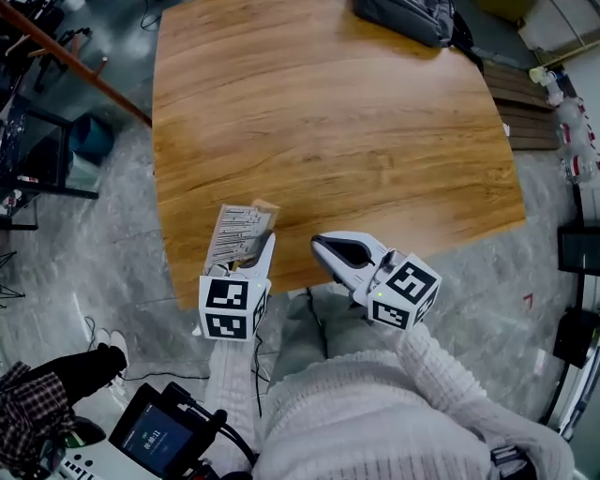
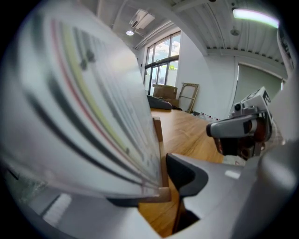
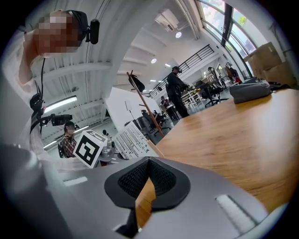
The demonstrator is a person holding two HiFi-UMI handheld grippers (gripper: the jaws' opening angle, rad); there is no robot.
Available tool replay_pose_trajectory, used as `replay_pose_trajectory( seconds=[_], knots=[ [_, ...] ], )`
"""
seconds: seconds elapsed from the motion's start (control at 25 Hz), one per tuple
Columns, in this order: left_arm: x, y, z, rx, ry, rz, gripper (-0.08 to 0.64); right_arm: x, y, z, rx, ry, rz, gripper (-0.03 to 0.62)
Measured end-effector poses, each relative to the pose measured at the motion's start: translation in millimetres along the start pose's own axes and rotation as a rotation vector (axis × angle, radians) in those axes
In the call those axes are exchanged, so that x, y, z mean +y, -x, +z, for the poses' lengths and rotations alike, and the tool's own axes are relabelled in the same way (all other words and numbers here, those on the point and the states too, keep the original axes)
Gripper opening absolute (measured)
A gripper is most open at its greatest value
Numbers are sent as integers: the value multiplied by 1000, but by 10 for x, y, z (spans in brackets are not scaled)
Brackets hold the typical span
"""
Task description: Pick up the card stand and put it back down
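Observation:
The card stand [image 1: 240, 231], a printed card in a clear holder on a small wooden base, hangs tilted over the near left corner of the wooden table [image 1: 328, 122]. My left gripper [image 1: 255, 247] is shut on it. In the left gripper view the card stand [image 2: 93, 116] fills the left side, and its wooden base sits against the dark pads [image 2: 187, 175] of the left gripper [image 2: 161, 184]. My right gripper [image 1: 323, 247] hovers just right of it at the table's near edge, shut and holding nothing. In the right gripper view, the right gripper [image 3: 148, 164] points across the table, with the card stand [image 3: 131, 141] to its left.
A grey bag [image 1: 408, 17] lies at the table's far edge. The floor holds a blue bin [image 1: 92, 139] at the left, and a screen device [image 1: 155, 436] sits near my feet. People [image 3: 176, 91] stand far off in the room.

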State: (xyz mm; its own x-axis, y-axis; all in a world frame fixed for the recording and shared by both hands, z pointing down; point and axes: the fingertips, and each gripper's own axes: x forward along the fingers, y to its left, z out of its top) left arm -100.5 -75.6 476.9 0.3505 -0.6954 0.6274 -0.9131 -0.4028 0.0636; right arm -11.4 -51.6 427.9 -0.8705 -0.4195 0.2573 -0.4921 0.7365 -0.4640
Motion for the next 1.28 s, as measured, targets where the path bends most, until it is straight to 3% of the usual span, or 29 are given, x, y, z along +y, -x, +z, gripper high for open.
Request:
replay_pose_trajectory(
  seconds=[0.32, 0.68, 1.04, 1.28],
  knots=[
    [14, -295, -275, 92, -32, 2, 187, -10, -18, -177, 51, -47, 4, 0],
    [60, -469, -441, 127, -53, 15, 187, -79, 6, -289, 75, -77, -9, 0],
    [57, -492, -439, 103, -63, 38, 193, -41, 9, -269, 80, -76, 0, 0],
    [0, -504, -466, 83, -63, -2, 223, -13, -40, -252, 80, -56, 16, 0]
  ],
)
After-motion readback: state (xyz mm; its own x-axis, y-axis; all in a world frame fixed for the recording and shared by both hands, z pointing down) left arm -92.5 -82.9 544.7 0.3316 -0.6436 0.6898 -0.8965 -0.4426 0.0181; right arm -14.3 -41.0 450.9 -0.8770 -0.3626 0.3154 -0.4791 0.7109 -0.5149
